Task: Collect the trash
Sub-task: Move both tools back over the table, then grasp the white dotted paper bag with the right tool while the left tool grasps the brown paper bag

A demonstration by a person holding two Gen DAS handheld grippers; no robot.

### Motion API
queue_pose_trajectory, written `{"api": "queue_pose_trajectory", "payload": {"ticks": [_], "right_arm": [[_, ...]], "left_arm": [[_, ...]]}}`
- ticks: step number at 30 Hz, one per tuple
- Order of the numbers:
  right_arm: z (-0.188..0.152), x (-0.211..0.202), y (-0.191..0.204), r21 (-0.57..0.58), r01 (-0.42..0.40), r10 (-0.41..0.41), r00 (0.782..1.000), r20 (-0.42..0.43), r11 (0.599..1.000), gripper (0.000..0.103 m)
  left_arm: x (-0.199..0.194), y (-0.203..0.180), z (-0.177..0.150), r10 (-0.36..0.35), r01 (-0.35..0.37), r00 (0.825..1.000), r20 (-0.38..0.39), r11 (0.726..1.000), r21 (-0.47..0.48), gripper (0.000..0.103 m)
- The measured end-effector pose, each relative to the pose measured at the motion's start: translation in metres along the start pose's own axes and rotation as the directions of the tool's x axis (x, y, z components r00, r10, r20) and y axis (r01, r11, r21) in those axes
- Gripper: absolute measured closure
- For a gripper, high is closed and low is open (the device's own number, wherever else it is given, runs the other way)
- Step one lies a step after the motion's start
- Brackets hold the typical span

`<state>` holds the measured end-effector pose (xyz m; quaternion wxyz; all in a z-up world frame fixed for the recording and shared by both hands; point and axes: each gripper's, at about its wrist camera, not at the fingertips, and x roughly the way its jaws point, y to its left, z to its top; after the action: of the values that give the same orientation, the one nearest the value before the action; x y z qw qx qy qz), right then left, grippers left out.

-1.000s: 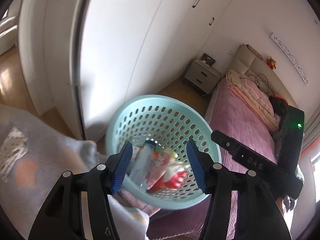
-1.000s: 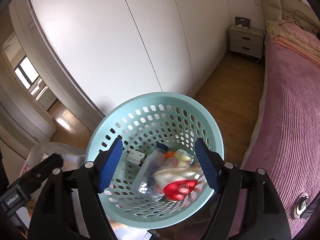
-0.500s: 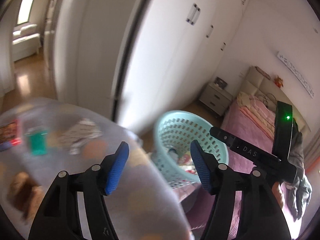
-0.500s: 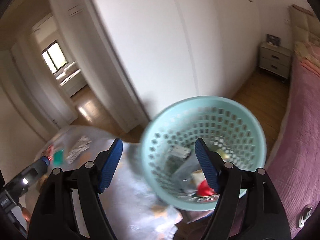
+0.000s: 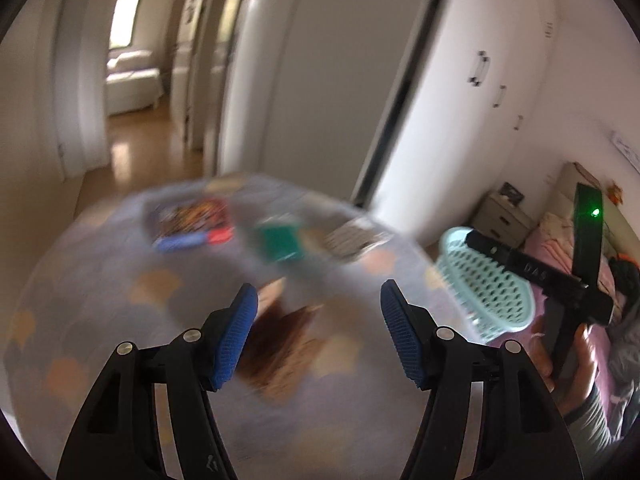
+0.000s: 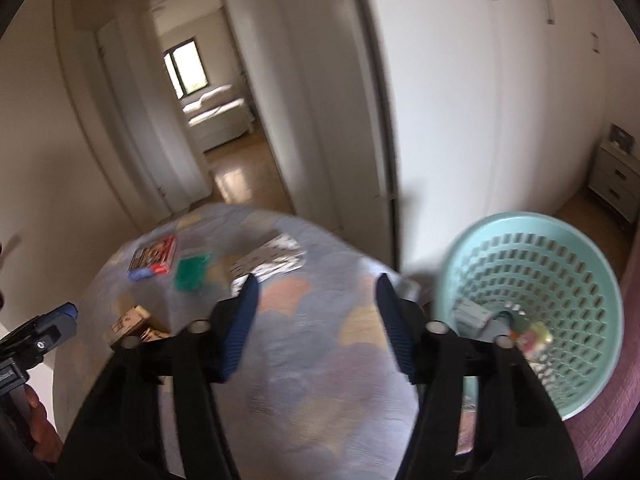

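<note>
A teal perforated basket [image 6: 536, 300] with trash inside stands at the right, next to the bed; it also shows in the left wrist view [image 5: 486, 284]. A round table with a patterned grey cloth [image 6: 280, 360] holds a red-blue packet [image 6: 154, 258], a green packet [image 6: 192, 274], a white printed wrapper [image 6: 268, 260] and brown wrappers [image 5: 280, 344]. My left gripper [image 5: 318, 334] is open and empty above the brown wrappers. My right gripper [image 6: 316, 322] is open and empty over the table. Both views are blurred.
White wardrobe doors [image 6: 460, 100] stand behind the table and basket. An open doorway [image 6: 204, 92] leads to another room. A pink bed [image 5: 560, 248] and a nightstand [image 6: 616, 176] are at the right.
Both grippers have swung left, away from the basket and toward the table. The basket moved from centre to the right of both views. Both stay open.
</note>
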<state>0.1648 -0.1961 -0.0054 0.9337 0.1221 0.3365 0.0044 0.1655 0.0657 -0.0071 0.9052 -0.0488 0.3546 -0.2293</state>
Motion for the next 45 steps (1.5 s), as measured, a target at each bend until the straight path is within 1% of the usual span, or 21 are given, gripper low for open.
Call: {"api": "queue_pose_trajectory", "payload": {"ticks": [2,5,9,11,14,16,17,20,23,25,27,28,29,30,32,35,36,37,39,41,45], "right_arm": [[0.0,0.017,0.011,0.007,-0.018,0.019,0.999,-0.032,1.0,0.053],[0.0,0.036,0.024,0.021,-0.04,0.042,0.997,-0.063,0.999,0.053],[0.002,0.061,0.041,0.037,-0.03,0.033,0.996,-0.082,0.999,0.053],[0.002,0.074,0.048,0.047,-0.021,0.025,0.995,-0.098,0.999,0.053],[-0.001,0.096,0.051,0.1,-0.018,0.031,0.991,-0.133,0.995,0.047],[-0.002,0.105,0.051,0.123,-0.014,0.031,0.989,-0.143,0.992,0.047],[-0.003,0.111,0.052,0.132,-0.006,0.026,0.989,-0.148,0.991,0.047],[-0.005,0.124,0.051,0.16,0.012,0.016,0.985,-0.169,0.987,0.046],[-0.003,0.126,0.055,0.15,0.032,-0.009,0.988,-0.152,0.988,0.047],[-0.004,0.126,0.058,0.136,0.053,-0.032,0.988,-0.152,0.989,0.051],[-0.005,0.128,0.058,0.131,0.054,-0.033,0.987,-0.158,0.99,0.075],[-0.006,0.128,0.057,0.129,0.055,-0.034,0.986,-0.16,0.99,0.079],[-0.006,0.129,0.056,0.129,0.054,-0.033,0.987,-0.159,0.99,0.088],[-0.007,0.129,0.055,0.131,0.046,-0.024,0.986,-0.166,0.99,0.091],[-0.007,0.128,0.054,0.134,0.04,-0.018,0.987,-0.161,0.99,0.095],[-0.008,0.123,0.053,0.137,0.029,-0.009,0.989,-0.145,0.99,0.098],[-0.009,0.12,0.054,0.134,0.029,-0.011,0.99,-0.139,0.991,0.099],[-0.009,0.116,0.055,0.119,0.038,-0.022,0.991,-0.132,0.992,0.099],[-0.012,0.108,0.059,0.084,0.046,-0.036,0.992,-0.117,0.995,0.1],[-0.014,0.097,0.059,0.068,0.032,-0.025,0.995,-0.096,0.997,0.1],[-0.016,0.067,0.054,0.041,0.01,-0.008,0.999,-0.044,0.999,0.1]], "left_arm": [[0.007,0.019,-0.006,0.008,-0.009,1.0,-0.029,0.999,-0.032,0.041],[0.021,0.043,-0.014,-0.006,0.0,0.997,-0.081,0.998,-0.07,0.041],[0.04,0.061,-0.022,-0.056,0.043,0.99,-0.127,0.994,-0.103,0.041],[0.049,0.065,-0.026,-0.065,0.049,0.988,-0.141,0.993,-0.111,0.041],[0.057,0.065,-0.031,-0.091,0.074,0.984,-0.154,0.991,-0.113,0.043],[0.06,0.063,-0.034,-0.11,0.091,0.982,-0.156,0.988,-0.123,0.043],[0.06,0.063,-0.035,-0.107,0.089,0.983,-0.15,0.989,-0.12,0.043],[0.061,0.061,-0.037,-0.117,0.101,0.982,-0.149,0.989,-0.11,0.051],[0.061,0.057,-0.041,-0.093,0.08,0.985,-0.147,0.992,-0.095,0.054],[0.061,0.051,-0.043,-0.057,0.048,0.988,-0.146,0.997,-0.067,0.059],[0.064,0.045,-0.042,-0.011,0.006,0.989,-0.148,0.999,-0.034,0.062],[0.064,0.044,-0.042,0.011,-0.015,0.989,-0.146,1.0,-0.022,0.064],[0.064,0.041,-0.043,0.033,-0.035,0.989,-0.143,0.999,-0.009,0.067],[0.064,0.041,-0.043,0.039,-0.04,0.989,-0.143,0.999,-0.003,0.072],[0.063,0.041,-0.044,0.044,-0.045,0.989,-0.14,0.999,-0.003,0.074],[0.062,0.046,-0.043,0.036,-0.04,0.99,-0.137,0.999,-0.03,0.085],[0.061,0.048,-0.042,0.031,-0.038,0.99,-0.137,0.998,-0.046,0.086],[0.06,0.051,-0.041,0.016,-0.026,0.991,-0.136,0.997,-0.066,0.087],[0.057,0.056,-0.041,-0.03,0.015,0.991,-0.13,0.993,-0.12,0.095],[0.05,0.053,-0.04,-0.035,0.02,0.993,-0.112,0.991,-0.129,0.096],[0.041,0.037,-0.035,-0.026,0.017,0.996,-0.088,0.994,-0.105,0.098]]}}
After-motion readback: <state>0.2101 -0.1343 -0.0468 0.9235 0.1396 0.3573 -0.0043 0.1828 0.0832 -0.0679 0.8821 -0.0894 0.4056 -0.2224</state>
